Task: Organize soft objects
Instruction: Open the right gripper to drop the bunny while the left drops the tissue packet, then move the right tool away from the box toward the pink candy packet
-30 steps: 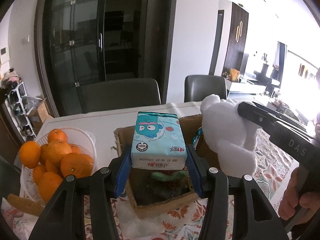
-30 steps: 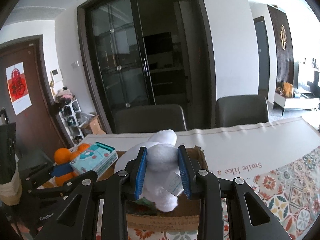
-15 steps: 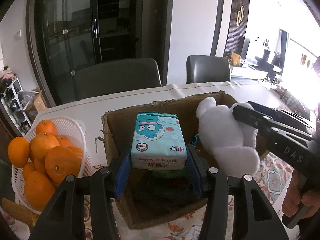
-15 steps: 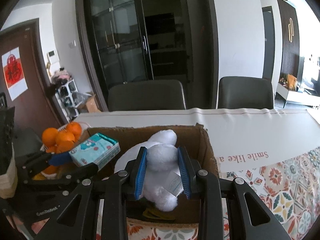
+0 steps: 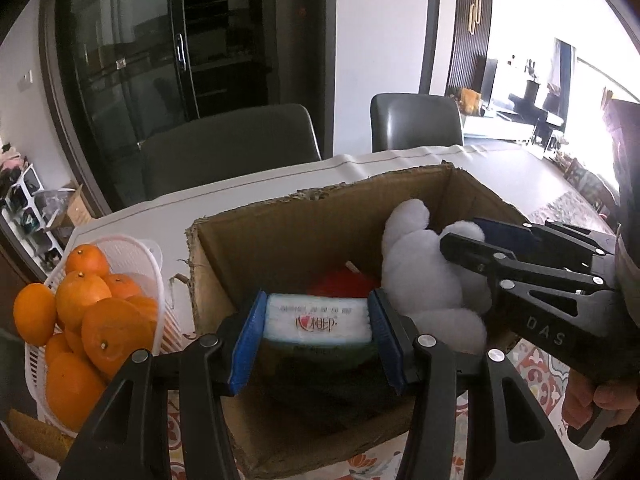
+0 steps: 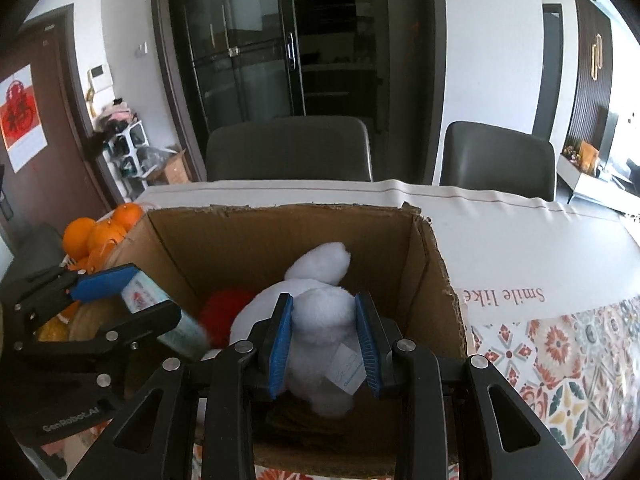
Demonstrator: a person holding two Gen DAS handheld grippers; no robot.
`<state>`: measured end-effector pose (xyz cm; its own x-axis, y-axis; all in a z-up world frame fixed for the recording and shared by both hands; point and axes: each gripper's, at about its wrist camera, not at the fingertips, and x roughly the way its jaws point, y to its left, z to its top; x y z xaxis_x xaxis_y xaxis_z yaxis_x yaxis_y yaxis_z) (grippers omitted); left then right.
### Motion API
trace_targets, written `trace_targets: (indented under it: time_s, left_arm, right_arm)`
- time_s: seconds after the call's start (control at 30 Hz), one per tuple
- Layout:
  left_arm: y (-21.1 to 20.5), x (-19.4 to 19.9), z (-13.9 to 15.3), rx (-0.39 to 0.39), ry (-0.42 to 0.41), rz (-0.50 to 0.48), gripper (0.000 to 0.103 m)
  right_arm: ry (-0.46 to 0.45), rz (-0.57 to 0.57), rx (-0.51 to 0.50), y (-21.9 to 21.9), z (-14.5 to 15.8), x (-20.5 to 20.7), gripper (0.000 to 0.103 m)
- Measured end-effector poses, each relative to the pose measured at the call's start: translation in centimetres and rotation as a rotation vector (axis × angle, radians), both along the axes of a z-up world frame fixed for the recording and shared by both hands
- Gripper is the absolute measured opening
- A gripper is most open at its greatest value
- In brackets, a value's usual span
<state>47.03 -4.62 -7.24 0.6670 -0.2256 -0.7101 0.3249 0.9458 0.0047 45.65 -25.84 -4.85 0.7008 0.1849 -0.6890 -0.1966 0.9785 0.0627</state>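
The left claw [image 5: 317,334] is clenched on a tissue pack [image 5: 316,322], pads pressing both its sides, low inside the cardboard box [image 5: 304,236] on the desk [image 6: 520,240]. The right claw [image 6: 323,344] grips a white plush toy [image 6: 316,320] narrowly, at the box's right. A red soft thing [image 6: 224,312] lies between them. Oranges [image 5: 80,320] fill a basket [image 5: 154,280] at left.

Both wrist cameras looked steeply down along their fingers, close above the cardboard box [image 5: 304,216] at frame centre; both showed the box interior, oranges [image 6: 100,232] and dining chairs [image 6: 288,148] behind.
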Motion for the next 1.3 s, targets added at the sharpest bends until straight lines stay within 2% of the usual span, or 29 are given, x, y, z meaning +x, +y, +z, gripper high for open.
trace_targets:
  time_s: [0.07, 0.13, 0.17, 0.37, 0.77, 0.97, 1.2, 1.3]
  left_arm:
    - [0.1, -0.1, 0.0, 0.000, 0.000, -0.001, 0.054]
    - [0.3, -0.3, 0.0, -0.010, 0.006, 0.001, 0.063]
    - [0.4, -0.4, 0.1, -0.014, 0.005, 0.003, 0.065]
    - [1.1, -1.8, 1.1, 0.010, -0.038, 0.053, 0.070]
    - [3.0, -6.9, 4.3, -0.036, -0.130, 0.161, 0.075]
    - [3.5, -10.1, 5.8, -0.038, -0.170, 0.191, 0.088]
    - [4.1, -14.3, 6.9, -0.019, -0.212, 0.248, 0.098]
    - [4.1, -16.0, 7.2, -0.006, -0.224, 0.273, 0.102]
  right_arm:
    - [0.003, 0.017, 0.008, 0.1, 0.1, -0.1, 0.041]
    - [-0.005, 0.020, 0.005, 0.2, 0.4, -0.2, 0.058]
    - [-0.016, 0.017, 0.002, 0.3, 0.5, -0.4, 0.059]
    - [-0.062, -0.005, -0.004, 0.3, 1.9, -2.2, 0.059]
    - [-0.114, -0.011, 0.004, 0.9, 5.0, -7.1, 0.060]
    - [-0.129, -0.009, 0.018, 1.1, 6.1, -9.9, 0.060]
    - [-0.145, -0.026, 0.003, 1.2, 6.7, -13.4, 0.073]
    - [-0.145, -0.026, 0.013, 1.0, 6.8, -14.7, 0.074]
